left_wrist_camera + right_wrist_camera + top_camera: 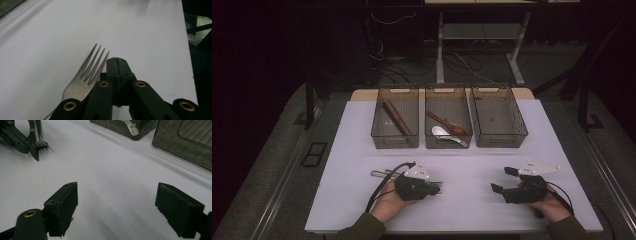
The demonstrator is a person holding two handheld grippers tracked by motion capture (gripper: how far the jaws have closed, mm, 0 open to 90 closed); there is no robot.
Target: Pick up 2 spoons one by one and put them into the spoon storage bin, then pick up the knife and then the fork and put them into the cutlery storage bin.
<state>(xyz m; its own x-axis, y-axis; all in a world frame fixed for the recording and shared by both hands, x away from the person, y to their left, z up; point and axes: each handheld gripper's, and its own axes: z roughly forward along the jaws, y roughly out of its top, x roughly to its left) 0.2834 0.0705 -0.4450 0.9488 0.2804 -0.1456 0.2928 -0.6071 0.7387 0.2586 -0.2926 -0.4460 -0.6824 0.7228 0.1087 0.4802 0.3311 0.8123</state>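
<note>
A metal fork lies on the white table, its tines pointing away, just left of my left gripper. The jaws of that gripper are pressed together with nothing between them. In the high view my left gripper sits low over the table at front left, and a silver handle sticks out to its left. The right gripper view shows the fork next to a dark pointed utensil, beside the left gripper. My right gripper rests at front right, open and empty.
Three dark see-through bins stand in a row at the back of the table. The left bin holds brown sticks. The middle bin holds a red-brown spoon and a white spoon. The right bin has nothing in it.
</note>
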